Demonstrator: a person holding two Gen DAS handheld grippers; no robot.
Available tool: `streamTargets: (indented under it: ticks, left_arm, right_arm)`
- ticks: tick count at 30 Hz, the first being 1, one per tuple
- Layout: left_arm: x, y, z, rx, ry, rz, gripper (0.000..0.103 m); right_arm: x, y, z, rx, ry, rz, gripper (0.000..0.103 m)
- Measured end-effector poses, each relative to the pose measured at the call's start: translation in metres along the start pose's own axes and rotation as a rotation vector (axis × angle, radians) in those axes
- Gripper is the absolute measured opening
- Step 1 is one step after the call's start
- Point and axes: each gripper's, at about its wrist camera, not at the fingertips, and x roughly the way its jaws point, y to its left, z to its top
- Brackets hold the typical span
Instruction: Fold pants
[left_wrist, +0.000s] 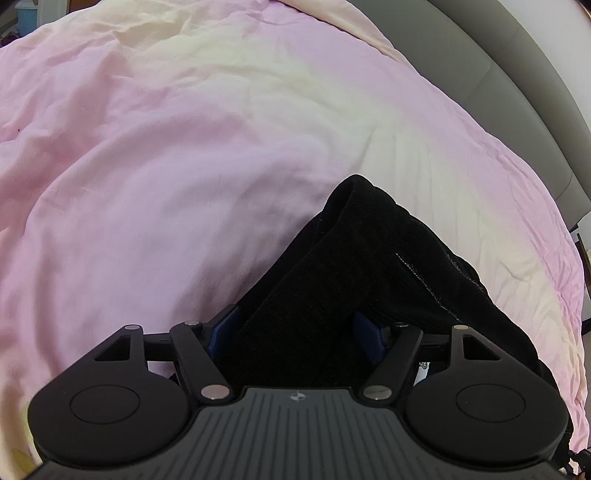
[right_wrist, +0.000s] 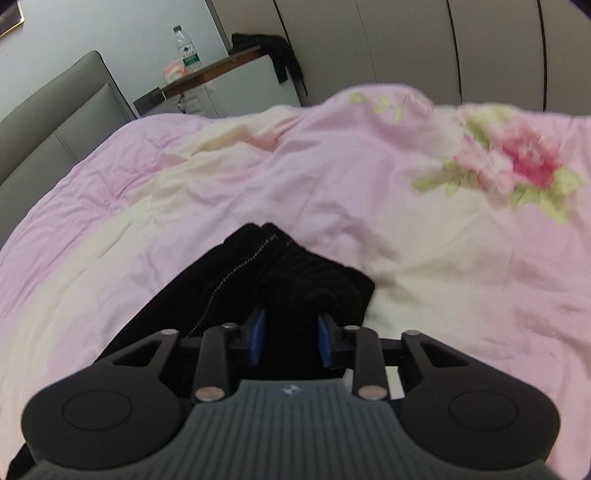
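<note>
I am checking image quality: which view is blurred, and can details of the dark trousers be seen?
Right wrist view: motion blur, clearest on the flower print. Left wrist view: sharper, with fisheye bending at the edges. In both, the black pants look almost featureless; only a pale seam shows.

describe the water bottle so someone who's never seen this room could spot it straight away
Start at the pink floral quilt on the bed and look past its far edge to the wooden-topped bedside cabinet beside the grey headboard. The clear plastic water bottle stands upright on that top. Its green cap and green label set it apart from the pinkish packet beside it.
</note>
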Motion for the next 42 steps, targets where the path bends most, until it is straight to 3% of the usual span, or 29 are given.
streamTargets:
  ticks: [1,2,4,6,10,13,16,17,19,22,26,32,36,42]
  left_arm:
    - [0.000,0.000,0.000,0.000,0.000,0.000,0.081]
    - [0.000,0.000,0.000,-0.001,0.000,-0.001,0.081]
    - [0.001,0.000,0.000,-0.002,0.001,-0.002,0.081]
    - [0.001,0.000,0.000,-0.002,0.002,-0.001,0.081]
    - [0.001,0.000,0.000,-0.003,0.004,-0.002,0.081]
    - [0.001,0.000,-0.001,-0.002,0.004,-0.002,0.081]
    - [0.001,0.000,-0.001,-0.004,0.004,-0.004,0.081]
    - [0.001,0.000,-0.001,-0.005,0.004,-0.005,0.081]
    - [0.002,0.000,-0.001,-0.005,0.004,-0.004,0.081]
    - [0.002,-0.001,-0.001,-0.002,0.004,-0.005,0.082]
    - [0.003,0.000,-0.002,-0.002,0.006,-0.007,0.084]
    - [0.004,0.001,-0.001,-0.007,0.008,-0.014,0.084]
    - [0.003,-0.002,-0.003,0.005,-0.003,-0.003,0.084]
    - [-0.001,-0.015,-0.011,0.065,-0.056,0.061,0.085]
  right_arm:
    - [-0.009,0.014,-0.001,-0.054,-0.060,-0.054,0.046]
    - [-0.017,0.025,-0.002,-0.101,-0.112,-0.096,0.053]
    - [-0.035,0.054,-0.006,-0.198,-0.209,-0.147,0.053]
    - [-0.046,0.083,-0.010,-0.284,-0.248,-0.073,0.054]
    - [-0.046,0.154,-0.045,-0.524,-0.015,0.292,0.050]
    - [-0.043,0.206,-0.092,-0.692,0.148,0.395,0.050]
    - [-0.037,0.244,-0.128,-0.794,0.198,0.383,0.053]
    - [-0.034,0.253,-0.135,-0.822,0.195,0.365,0.044]
    - [-0.023,0.268,-0.142,-0.854,0.204,0.333,0.038]
    - [-0.011,0.281,-0.137,-0.867,0.170,0.291,0.021]
    - [-0.007,0.291,-0.130,-0.835,0.181,0.268,0.020]
    - [-0.058,0.265,-0.118,-0.646,0.119,0.456,0.022]
    - [-0.085,0.218,-0.107,-0.576,0.084,0.480,0.029]
    - [-0.095,0.114,-0.069,-0.360,0.046,0.381,0.031]
